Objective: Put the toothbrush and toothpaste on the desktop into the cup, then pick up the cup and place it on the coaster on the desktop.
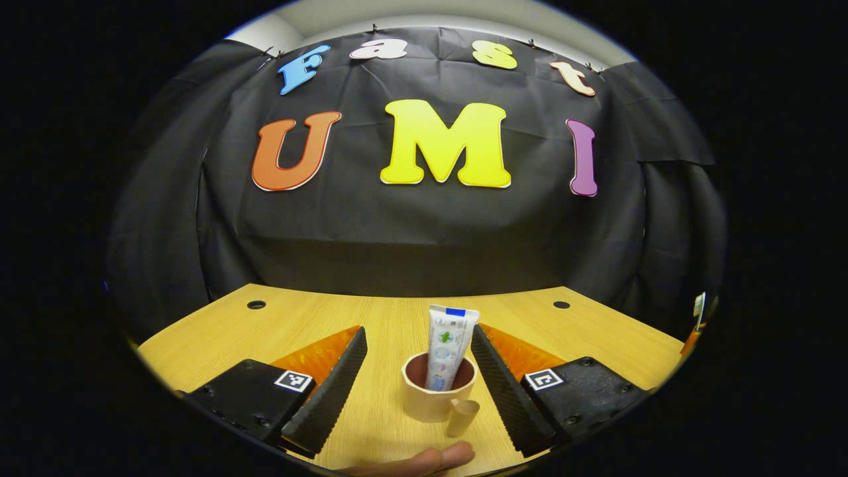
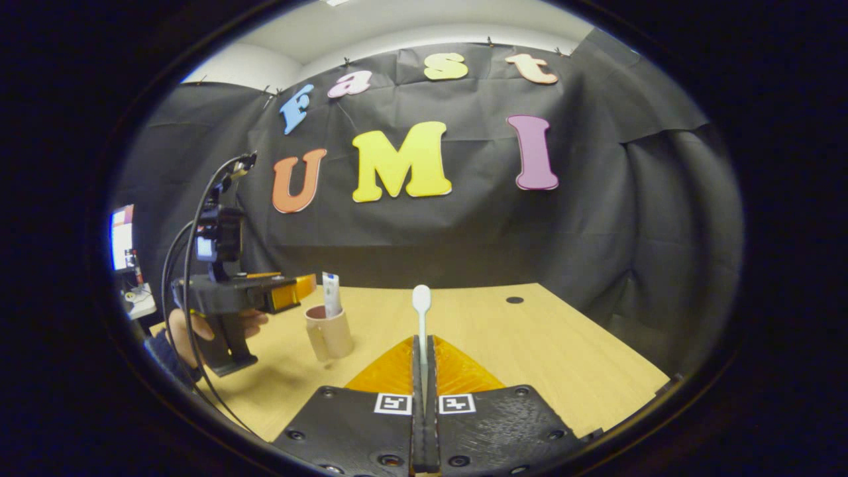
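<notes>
A beige cup (image 1: 434, 396) with a dark inside and a handle stands on the tabletop (image 1: 397, 324), the white toothpaste (image 1: 447, 348) upright in it. The left gripper (image 1: 417, 377) gapes wide around the cup. The right gripper (image 2: 424, 361), right of the cup, clamps a white toothbrush (image 2: 421, 311).

Wall: black cloth (image 1: 424, 225), creased, pinned with small clips along its top edge, hanging down behind the desk and wrapping both sides.
Upper room: pale wall and ceiling strip (image 2: 371, 36) above the cloth.
Desk: light wood-grain top (image 1: 397, 318), far edge against the cloth.
Desk holes: two round dark cable holes, one near each far corner (image 1: 256, 305) (image 1: 562, 305).
Left side: lit screen (image 2: 122, 236) past the cloth edge, clutter below it, too small to tell.
Light: even, indoor, soft shadows on the desk.
</notes>
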A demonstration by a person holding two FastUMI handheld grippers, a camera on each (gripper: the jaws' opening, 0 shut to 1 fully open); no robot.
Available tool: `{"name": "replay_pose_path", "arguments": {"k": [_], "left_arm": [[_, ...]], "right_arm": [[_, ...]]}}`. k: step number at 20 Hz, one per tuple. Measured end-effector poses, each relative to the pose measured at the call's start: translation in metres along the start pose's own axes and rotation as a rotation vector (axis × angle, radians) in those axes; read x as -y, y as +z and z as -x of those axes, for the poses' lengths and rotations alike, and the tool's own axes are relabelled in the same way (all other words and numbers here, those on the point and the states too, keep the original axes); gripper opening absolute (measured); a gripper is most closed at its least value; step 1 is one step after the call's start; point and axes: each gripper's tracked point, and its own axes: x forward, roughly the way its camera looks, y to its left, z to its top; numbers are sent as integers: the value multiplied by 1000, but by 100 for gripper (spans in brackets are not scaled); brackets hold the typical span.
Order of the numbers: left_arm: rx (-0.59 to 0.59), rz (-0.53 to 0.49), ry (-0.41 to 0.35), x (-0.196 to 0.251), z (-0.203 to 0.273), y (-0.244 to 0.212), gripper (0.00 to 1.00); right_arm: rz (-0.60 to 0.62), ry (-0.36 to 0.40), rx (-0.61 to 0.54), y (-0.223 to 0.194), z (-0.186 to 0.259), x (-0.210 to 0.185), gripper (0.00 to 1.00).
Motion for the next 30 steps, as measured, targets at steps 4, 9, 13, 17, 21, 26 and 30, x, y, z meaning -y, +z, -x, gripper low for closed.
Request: {"name": "replay_pose_path", "arguments": {"k": [4,9,13,17,21,26,30], "left_arm": [[-12,-30,33,-21,13,-5,100],[5,-10,40,-41,40,-11,100],[4,26,59,-61,67,-18,100],[18,20,104,-92,87,-15,100],[6,38,99,-105,98,-23,100],[-15,53,110,-118,102,-40,100],[-30,61,112,-122,101,-50,100]], "right_arm": [[11,50,26,24,-37,-31,0],[-13,110,68,58,-84,-75,0],[-26,158,98,79,-124,-125,0],[-11,175,109,84,-158,-167,0],[-15,167,124,85,-183,-188,0],[0,154,121,77,-204,-201,0],[-1,172,116,68,-205,-206,19]]}}
